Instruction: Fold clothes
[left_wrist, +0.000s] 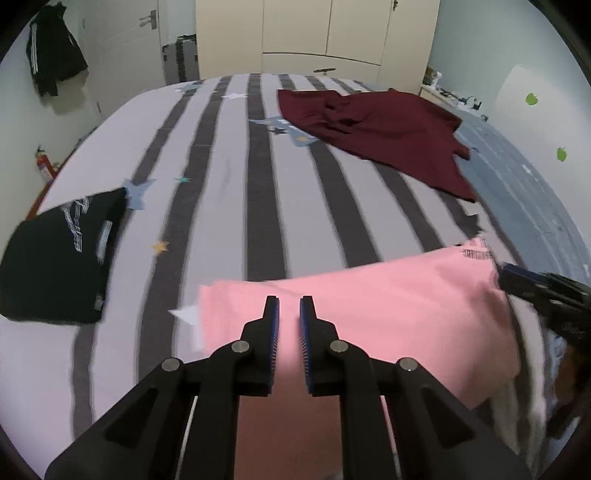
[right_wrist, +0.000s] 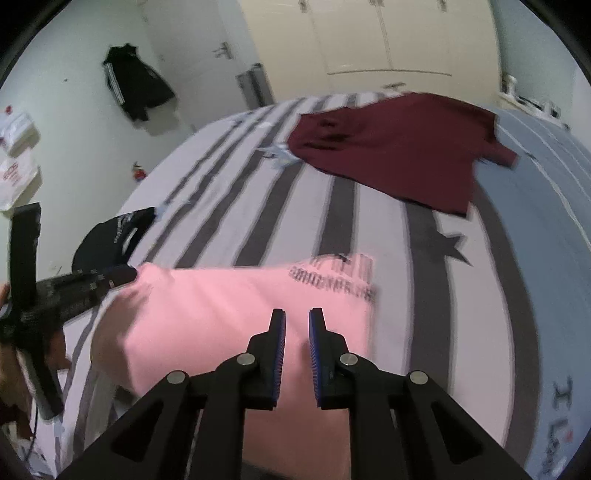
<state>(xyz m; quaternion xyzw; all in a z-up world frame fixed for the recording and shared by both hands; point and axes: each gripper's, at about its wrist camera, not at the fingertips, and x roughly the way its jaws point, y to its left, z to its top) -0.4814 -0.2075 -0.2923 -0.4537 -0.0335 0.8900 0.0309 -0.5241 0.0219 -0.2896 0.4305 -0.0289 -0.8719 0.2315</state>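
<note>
Pink garment (left_wrist: 369, 314) lies at the near edge of the striped bed (left_wrist: 229, 206), its fold running between your two tools. Your left gripper (left_wrist: 289, 308) and right gripper (right_wrist: 297, 321) each show a narrow gap with pink cloth behind; whether they pinch it, I cannot tell. Keep both hands level and matched, so the fold lands square, well apart from the maroon shirt (left_wrist: 388, 129).

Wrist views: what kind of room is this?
Most likely a home bedroom: a bed with striped bedding, a tall cream wardrobe behind it, and a dark jacket hanging on the wall beside a door.
</note>
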